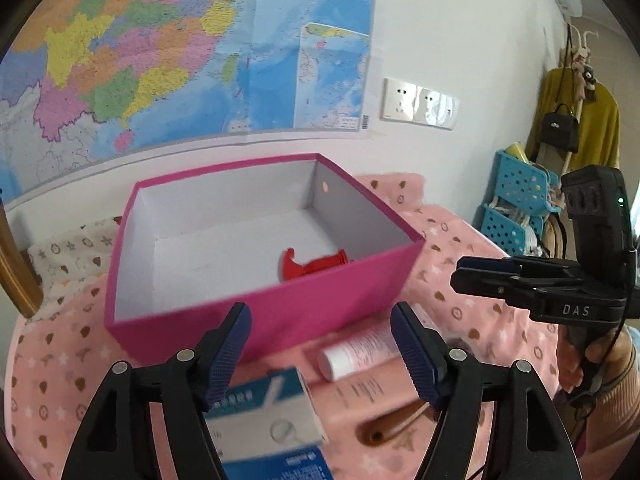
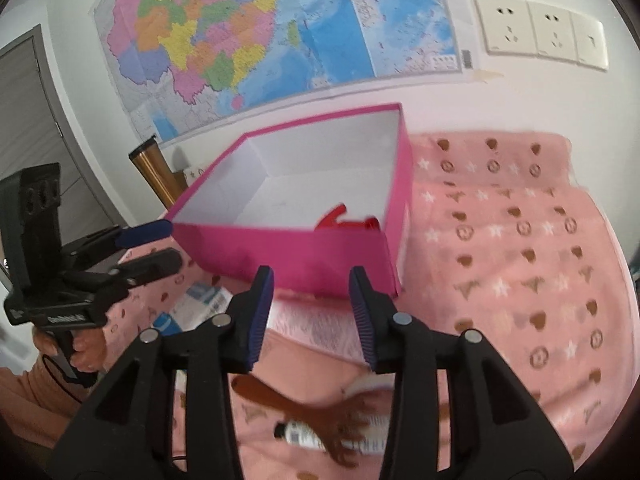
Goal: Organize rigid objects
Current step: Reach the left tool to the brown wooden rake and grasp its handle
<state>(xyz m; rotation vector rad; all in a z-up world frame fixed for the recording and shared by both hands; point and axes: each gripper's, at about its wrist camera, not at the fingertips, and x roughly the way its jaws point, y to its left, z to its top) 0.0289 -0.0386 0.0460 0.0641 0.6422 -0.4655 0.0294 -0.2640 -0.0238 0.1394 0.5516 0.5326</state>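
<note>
A pink box [image 1: 280,308] with a white inside stands on the pink blanket; it also shows in the right wrist view [image 2: 288,252]. A red plastic piece [image 1: 308,266] lies in its near right corner, also seen from the right [image 2: 340,220]. My left gripper [image 1: 320,360] is open and empty above a white-and-blue carton [image 1: 264,420] and a white-and-pink tube [image 1: 360,350]. My right gripper [image 2: 310,316] is open and empty above a brown back-scratcher [image 2: 312,412] and a white tube [image 2: 304,436]. The right gripper [image 1: 472,276] looks shut from the left view.
A wall map [image 1: 160,48] and sockets [image 1: 420,104] are behind the box. Blue baskets [image 1: 516,208] and hanging clothes [image 1: 576,120] stand at the right. A brass post [image 2: 156,172] is left of the box. The patterned blanket [image 2: 512,248] extends right.
</note>
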